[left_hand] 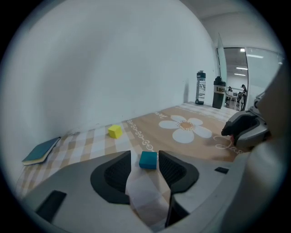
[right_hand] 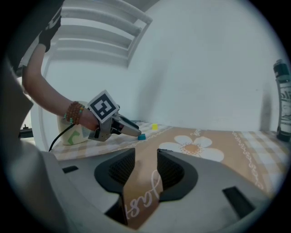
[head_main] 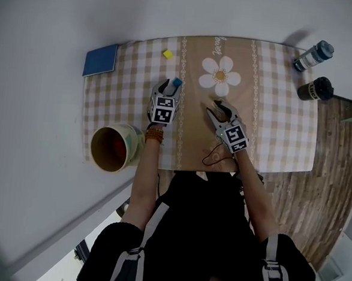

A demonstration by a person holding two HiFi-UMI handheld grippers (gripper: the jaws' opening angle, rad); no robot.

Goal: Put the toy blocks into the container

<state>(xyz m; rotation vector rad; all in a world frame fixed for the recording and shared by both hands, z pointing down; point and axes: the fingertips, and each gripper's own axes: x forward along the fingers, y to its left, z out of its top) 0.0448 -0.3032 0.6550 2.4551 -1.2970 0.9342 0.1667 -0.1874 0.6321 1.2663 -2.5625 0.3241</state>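
In the head view we see the left gripper (head_main: 171, 86) resting on the checked cloth (head_main: 274, 114) that covers the bench, a little left of the middle. Its jaws stand wide, and the blue block (head_main: 177, 82) lies on the cloth right at their tips, toward 1 o'clock. In the left gripper view the same block sits between the two tips with a sliver of cloth showing on either side, so the pads do not press on it. The yellow block (head_main: 167, 54) lies apart from it at 12 o'clock, near the far edge of the bench. The container (head_main: 112, 147), a cream tub with a red inside, stands at 7 o'clock from the left gripper, at the near left corner of the bench, and we see nothing in it. The right gripper (head_main: 217, 108) lies at 3 o'clock from the left one, just below the printed daisy (head_main: 219, 75), and its jaws are apart with only cloth between them. A blue book (head_main: 100, 59) lies at the bench's far left corner, at 10 o'clock. Two bottles (head_main: 314, 55) stand at the far right, at 2 o'clock.
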